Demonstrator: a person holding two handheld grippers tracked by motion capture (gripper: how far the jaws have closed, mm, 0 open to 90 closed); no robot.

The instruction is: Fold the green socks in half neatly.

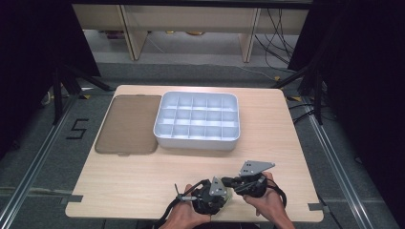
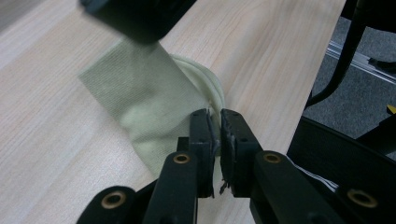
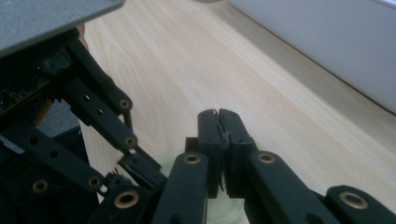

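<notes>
A pale green cloth (image 2: pixel 140 102) with white elastic loops (image 2: pixel 205 77) lies near the table's front edge, showing as a small pale patch (image 1: pixel 231 194) in the high view. My left gripper (image 2: pixel 217 116) is shut on the cloth's edge beside the loops. My right gripper (image 3: pixel 218 114) has its jaws pressed together with nothing visible between the tips; a bit of the pale cloth (image 3: pixel 224 210) shows beneath them. From the left gripper view, the right gripper (image 2: pixel 135 18) hangs over the cloth's far end. In the high view both grippers, left (image 1: pixel 227 193) and right (image 1: pixel 225 181), meet tip to tip.
A white tray (image 1: pixel 197 140) divided into several compartments stands at the middle back of the wooden table (image 1: pixel 124 176). A flat brownish lid (image 1: pixel 128 124) lies to its left. The table's front edge runs just below the hands (image 1: pixel 272 205).
</notes>
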